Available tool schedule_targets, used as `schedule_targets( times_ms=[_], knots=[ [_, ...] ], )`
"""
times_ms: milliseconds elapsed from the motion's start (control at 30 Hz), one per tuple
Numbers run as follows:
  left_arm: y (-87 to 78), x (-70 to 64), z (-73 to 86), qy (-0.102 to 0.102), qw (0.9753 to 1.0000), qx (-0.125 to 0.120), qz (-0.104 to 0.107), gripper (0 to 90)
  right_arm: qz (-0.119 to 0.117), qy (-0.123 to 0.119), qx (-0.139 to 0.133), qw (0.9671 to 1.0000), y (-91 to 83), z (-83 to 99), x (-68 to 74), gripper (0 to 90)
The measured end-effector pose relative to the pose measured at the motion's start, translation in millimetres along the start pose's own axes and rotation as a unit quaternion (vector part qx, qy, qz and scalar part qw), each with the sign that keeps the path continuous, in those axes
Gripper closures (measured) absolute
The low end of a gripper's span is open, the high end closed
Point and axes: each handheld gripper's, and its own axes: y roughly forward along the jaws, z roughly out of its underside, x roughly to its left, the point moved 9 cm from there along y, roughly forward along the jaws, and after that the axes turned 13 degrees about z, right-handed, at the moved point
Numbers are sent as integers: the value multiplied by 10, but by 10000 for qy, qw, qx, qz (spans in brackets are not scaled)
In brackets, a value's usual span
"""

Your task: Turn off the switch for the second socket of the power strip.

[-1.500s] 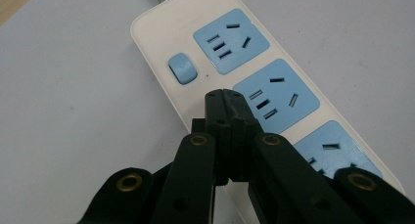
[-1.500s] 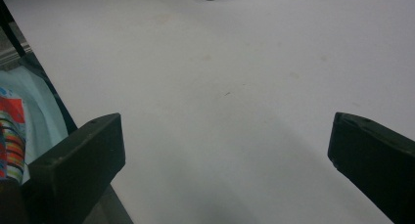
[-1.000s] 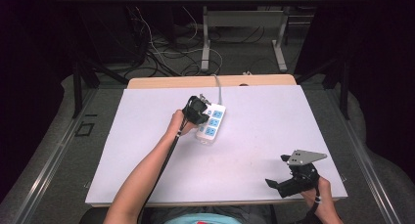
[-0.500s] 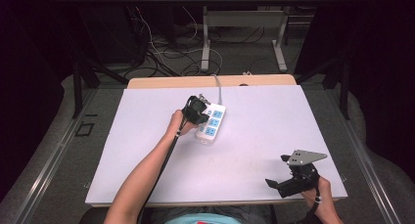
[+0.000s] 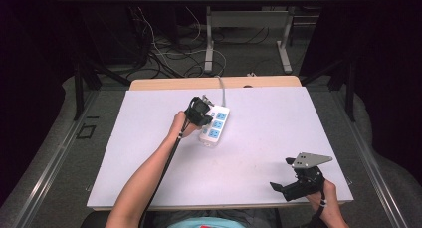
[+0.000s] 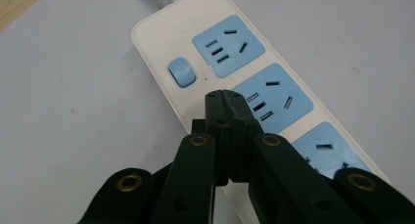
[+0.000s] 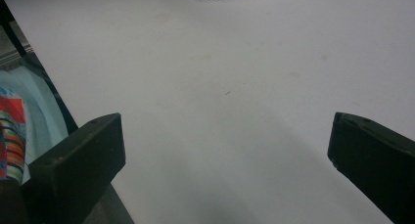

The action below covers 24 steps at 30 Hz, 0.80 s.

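Note:
A white power strip (image 5: 215, 127) with blue sockets lies near the middle of the white table top (image 5: 259, 138), its grey cord running off the far edge. My left gripper (image 5: 199, 111) hovers at the strip's left side. In the left gripper view the jaws are pressed together, and the left gripper (image 6: 224, 98) tips sit over the white face of the power strip (image 6: 161, 48), just below its blue switch (image 6: 181, 71) and beside the middle socket. My right gripper (image 5: 293, 185) rests near the front right corner; in its own view the right gripper (image 7: 225, 141) is wide open over bare table.
Beyond the far edge a wooden strip (image 5: 164, 83) borders the table, with tangled cables (image 5: 159, 54) and desk legs on the floor behind. The person's patterned shirt (image 7: 12, 121) is close to the front edge by the right gripper.

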Motion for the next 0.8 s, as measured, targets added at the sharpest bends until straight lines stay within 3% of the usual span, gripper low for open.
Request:
schedule_targets(
  times_ms=[233,300,333,400,533,567,800],
  knots=[
    [-1,5,0,-39,10000,-33,-4,900,-18,-28,-5,10000,2,-1,-2,1],
    [-13,5,11,-47,9999,6,95,900,7,29,-8,10000,0,0,1,1],
    [-10,18,9,-65,10000,-56,5,900,-5,18,-5,10000,0,2,0,1],
    [-29,22,16,-76,9999,-64,66,900,-4,8,-18,10000,2,-1,-1,1],
    [-64,17,5,-111,9996,-244,-5,898,-7,7,-18,10000,2,-2,2,1],
    [-83,15,17,-77,9998,-185,48,832,-9,5,-17,10000,3,-2,2,1],
    [-198,4,53,-78,9994,-325,-13,694,3,-10,-10,10000,5,-1,-1,1]
  ],
)
